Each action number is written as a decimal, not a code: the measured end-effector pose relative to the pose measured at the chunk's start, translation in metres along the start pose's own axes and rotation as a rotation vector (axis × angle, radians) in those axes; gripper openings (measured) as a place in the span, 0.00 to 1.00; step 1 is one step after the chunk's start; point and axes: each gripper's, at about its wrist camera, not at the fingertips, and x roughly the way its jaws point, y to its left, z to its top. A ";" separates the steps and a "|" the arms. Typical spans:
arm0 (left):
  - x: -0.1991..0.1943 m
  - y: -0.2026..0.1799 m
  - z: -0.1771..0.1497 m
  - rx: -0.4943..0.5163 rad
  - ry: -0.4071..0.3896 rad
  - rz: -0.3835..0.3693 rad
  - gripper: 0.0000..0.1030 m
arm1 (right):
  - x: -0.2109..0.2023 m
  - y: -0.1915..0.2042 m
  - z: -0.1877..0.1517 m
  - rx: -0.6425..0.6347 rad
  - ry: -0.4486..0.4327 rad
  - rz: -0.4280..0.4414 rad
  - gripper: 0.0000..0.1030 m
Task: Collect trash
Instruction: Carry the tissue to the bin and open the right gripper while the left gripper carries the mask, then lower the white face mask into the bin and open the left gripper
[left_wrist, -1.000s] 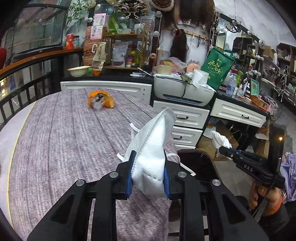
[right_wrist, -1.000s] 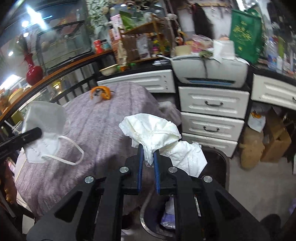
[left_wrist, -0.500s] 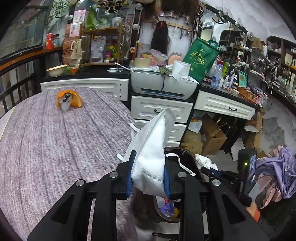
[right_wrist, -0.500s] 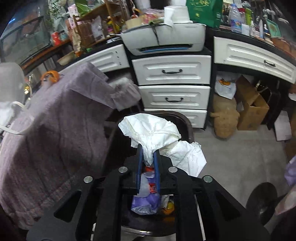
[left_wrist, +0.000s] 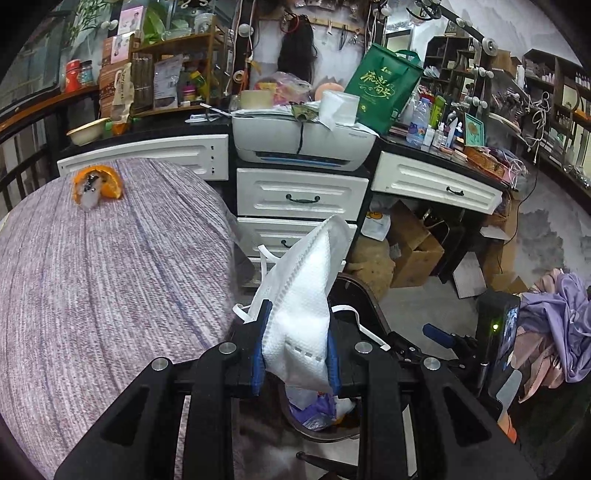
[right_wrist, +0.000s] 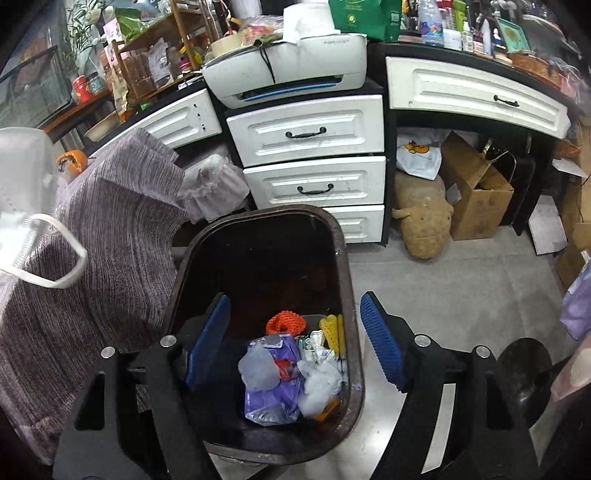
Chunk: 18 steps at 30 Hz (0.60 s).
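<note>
My left gripper (left_wrist: 295, 354) pinches a white mask (left_wrist: 303, 314), its long axis rising up and away from the jaws, one ear loop hanging free at the right. The bin (left_wrist: 369, 295) lies ahead of and below these jaws, just past the edge of the table (left_wrist: 110, 277); the mask is near the rim but not yet clearly over the opening. My right gripper (right_wrist: 295, 339) hangs directly above the bin (right_wrist: 343, 258), jaws just opened and now spread wide, with nothing between them. Inside the bin: a purple bag (right_wrist: 273, 391), white crumpled paper (right_wrist: 317, 380), an orange net (right_wrist: 286, 321), a yellow piece (right_wrist: 330, 328). An orange scrap (left_wrist: 96, 182) remains on the table's far side, nearer my left hand.
</note>
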 end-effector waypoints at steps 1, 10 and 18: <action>0.003 -0.002 0.000 0.000 0.006 -0.006 0.25 | -0.003 -0.001 0.000 0.003 -0.007 -0.006 0.71; 0.034 -0.022 -0.003 0.012 0.074 -0.044 0.25 | -0.033 -0.025 0.006 0.084 -0.100 -0.082 0.81; 0.069 -0.039 -0.010 0.044 0.149 -0.036 0.25 | -0.048 -0.045 0.010 0.150 -0.140 -0.109 0.81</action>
